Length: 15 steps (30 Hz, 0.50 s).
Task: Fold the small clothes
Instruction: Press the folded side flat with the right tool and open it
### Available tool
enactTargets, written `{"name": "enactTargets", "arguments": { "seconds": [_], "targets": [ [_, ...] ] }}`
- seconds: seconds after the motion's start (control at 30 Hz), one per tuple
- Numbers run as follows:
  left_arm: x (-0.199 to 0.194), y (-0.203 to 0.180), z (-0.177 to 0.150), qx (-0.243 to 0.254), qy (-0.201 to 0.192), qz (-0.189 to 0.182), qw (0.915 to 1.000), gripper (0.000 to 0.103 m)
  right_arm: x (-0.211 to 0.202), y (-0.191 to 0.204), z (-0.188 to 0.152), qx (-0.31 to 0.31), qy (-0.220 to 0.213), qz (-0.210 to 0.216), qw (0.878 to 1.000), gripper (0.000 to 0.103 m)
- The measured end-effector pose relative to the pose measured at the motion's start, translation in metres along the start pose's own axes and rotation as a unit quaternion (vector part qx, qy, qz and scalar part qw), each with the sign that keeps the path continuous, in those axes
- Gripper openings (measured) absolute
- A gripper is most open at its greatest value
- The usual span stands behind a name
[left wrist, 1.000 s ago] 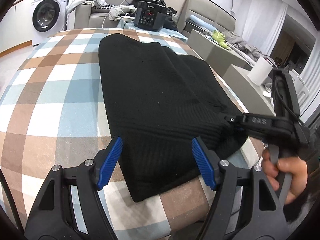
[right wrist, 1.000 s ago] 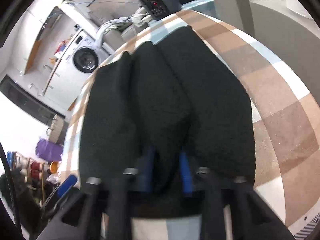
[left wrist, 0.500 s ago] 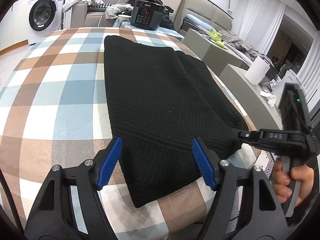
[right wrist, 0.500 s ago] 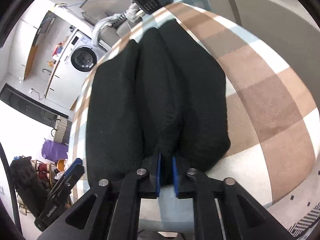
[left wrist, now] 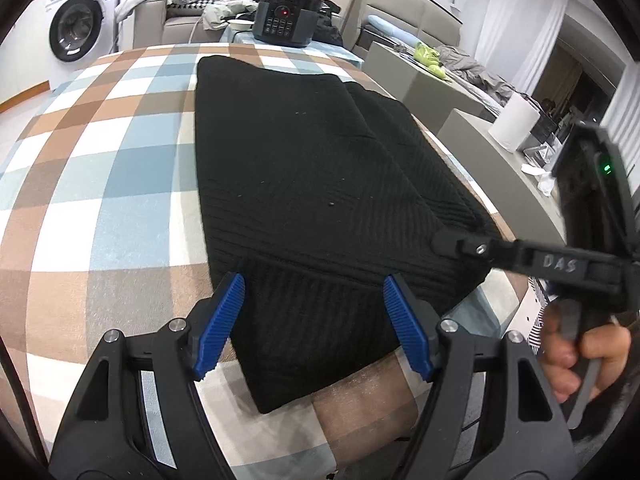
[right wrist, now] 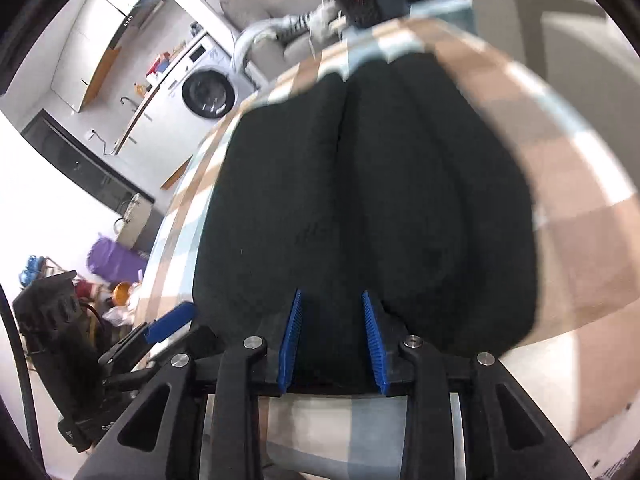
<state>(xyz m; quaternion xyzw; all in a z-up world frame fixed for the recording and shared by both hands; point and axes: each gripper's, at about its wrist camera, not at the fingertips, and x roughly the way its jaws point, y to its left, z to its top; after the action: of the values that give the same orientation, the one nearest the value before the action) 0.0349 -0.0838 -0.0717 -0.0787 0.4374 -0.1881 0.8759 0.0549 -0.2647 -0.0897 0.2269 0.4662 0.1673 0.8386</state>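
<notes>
sweater: lay on the table, toward its right side
cooker: sat behind the sweater
washer: back left

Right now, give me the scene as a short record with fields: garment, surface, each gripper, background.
garment: black knit garment, folded lengthwise, lying flat
surface: checked tablecloth in brown, blue and white
left gripper: open, blue fingers spread over the garment's near end, nothing held
right gripper: at the garment's near right edge, jaws opening, fabric between the fingers, pads not pressing on it
right hand: on the gripper's handle
background: washing machine, black cooker
</notes>
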Motion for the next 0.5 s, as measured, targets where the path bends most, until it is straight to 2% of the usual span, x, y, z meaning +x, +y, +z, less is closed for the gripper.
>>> {"name": "enactTargets", "arguments": {
  "seconds": [0.07, 0.13, 0.23, 0.3, 0.33, 0.4, 0.5],
  "targets": [
    [-0.002, 0.004, -0.001, -0.008, 0.0, 0.001, 1.0, 0.07, -0.006, 0.007, 0.001, -0.023, -0.007, 0.006, 1.0, 0.005],
    [-0.006, 0.007, 0.001, -0.021, -0.005, -0.004, 0.9998, 0.07, -0.031, 0.021, 0.002, -0.052, -0.038, 0.022, 0.998, 0.005],
    [-0.014, 0.009, 0.005, -0.027, -0.014, -0.012, 0.9995, 0.07, -0.052, 0.029, 0.002, -0.074, -0.056, -0.017, 0.996, 0.005],
    [-0.015, 0.007, 0.008, -0.021, -0.018, -0.016, 0.9995, 0.072, -0.041, 0.019, 0.0, -0.07, -0.037, -0.06, 0.995, 0.005],
    [-0.013, 0.006, 0.009, -0.019, -0.018, -0.015, 0.9996, 0.073, -0.028, 0.007, -0.002, -0.048, -0.012, -0.071, 0.996, 0.005],
    [-0.006, 0.004, 0.009, -0.013, -0.008, -0.01, 0.9998, 0.073, -0.017, -0.005, -0.006, -0.023, 0.01, -0.071, 0.997, 0.005],
    [0.0, 0.001, 0.005, -0.01, 0.001, -0.006, 0.9999, 0.073, -0.022, -0.006, -0.008, -0.017, -0.003, -0.053, 0.998, 0.013]
  ]
}}
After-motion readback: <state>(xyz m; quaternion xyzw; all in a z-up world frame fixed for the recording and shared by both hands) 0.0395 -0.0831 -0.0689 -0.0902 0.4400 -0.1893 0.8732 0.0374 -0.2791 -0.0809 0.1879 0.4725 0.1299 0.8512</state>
